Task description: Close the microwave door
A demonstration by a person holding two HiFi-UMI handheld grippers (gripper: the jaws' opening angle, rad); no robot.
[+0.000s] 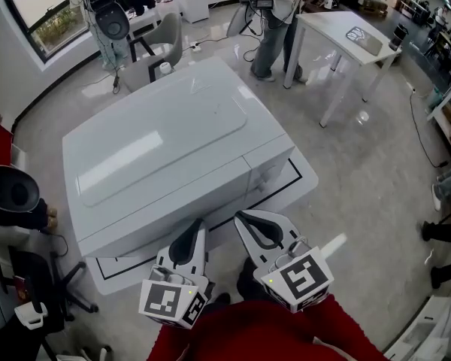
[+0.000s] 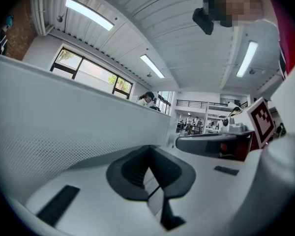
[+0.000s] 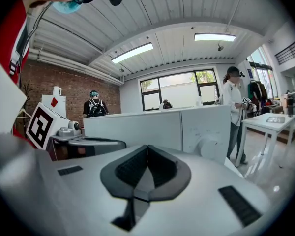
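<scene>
- Facing the front of the white microwave, both tools hovered just short of it, the left tool before the door and the right tool nearer the control panel.
- The left tool's jaws were together with nothing between them; the right tool's jaws were likewise pressed shut and empty.
- From the right gripper view the door looked flush with the control panel, the knob standing just beside the seam, so the door appeared closed or all but closed. I could not tell whether the latch had caught.
- The microwave sat on a low white worktop, its front edge close to the worktop's edge.
- To finish well, I judged that the closed tips should press flat on the door's free edge, beside the control panel, pushing level and straight in.
- The push ought to be firm but short, lest the microwave slide back on the worktop.
- Afterwards, drawing both tools straight away from the microwave would avoid snagging the knob.
</scene>
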